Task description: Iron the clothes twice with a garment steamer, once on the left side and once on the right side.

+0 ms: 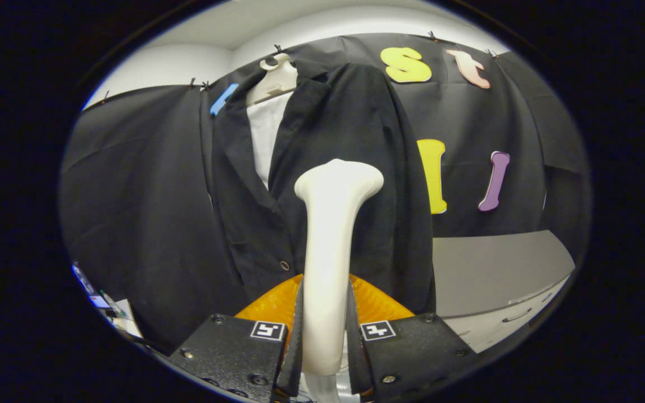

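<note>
A: What does the claw point(325, 330) hold at this moment?

B: Its two fingers point(295, 336) are closed on the handle of the white garment steamer point(331, 246), one finger on each side. The steamer stands upright between them, and its wide head is at the top.

A: And where are the clothes?

B: A dark jacket point(350, 168) hangs on a pale mannequin point(275, 78), with a white shirt point(263, 134) under it, just beyond the steamer. The head is in front of the jacket's middle, near the front opening. I cannot tell if it touches the cloth.

A: Which step is it, do you think?

B: I judge it is one ironing pass, or the start of it. Which side is in hand I cannot say for sure.

A: What does the next move need?

B: To keep the head close and flat to the cloth, move it slowly along one panel, and avoid the button point(284, 265).
</note>
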A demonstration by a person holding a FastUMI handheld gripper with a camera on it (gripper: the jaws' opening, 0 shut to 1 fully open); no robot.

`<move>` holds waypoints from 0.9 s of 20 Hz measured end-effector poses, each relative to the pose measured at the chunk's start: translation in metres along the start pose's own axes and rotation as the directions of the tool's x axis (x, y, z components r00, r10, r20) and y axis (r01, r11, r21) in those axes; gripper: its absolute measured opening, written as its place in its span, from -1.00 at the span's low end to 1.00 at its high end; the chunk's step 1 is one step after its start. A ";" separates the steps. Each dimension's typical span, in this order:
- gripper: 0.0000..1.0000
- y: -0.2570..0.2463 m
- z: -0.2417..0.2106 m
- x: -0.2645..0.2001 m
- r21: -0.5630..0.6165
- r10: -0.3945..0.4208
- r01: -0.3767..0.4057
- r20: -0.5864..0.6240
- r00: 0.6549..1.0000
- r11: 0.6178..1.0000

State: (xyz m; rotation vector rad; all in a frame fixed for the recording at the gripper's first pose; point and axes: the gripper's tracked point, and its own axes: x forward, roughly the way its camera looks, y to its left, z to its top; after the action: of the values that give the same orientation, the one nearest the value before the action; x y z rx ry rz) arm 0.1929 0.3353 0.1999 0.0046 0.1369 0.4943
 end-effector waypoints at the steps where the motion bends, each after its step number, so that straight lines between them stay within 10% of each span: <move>1: -0.28 0.000 -0.005 0.000 -0.003 -0.002 0.002 -0.010 1.000 1.000; 18: -0.28 -0.004 -0.095 -0.005 -0.031 -0.017 0.012 -0.165 0.986 0.999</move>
State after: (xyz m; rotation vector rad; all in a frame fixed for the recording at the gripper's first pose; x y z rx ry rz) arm 0.1774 0.3268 0.1067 -0.0666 0.2923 0.4821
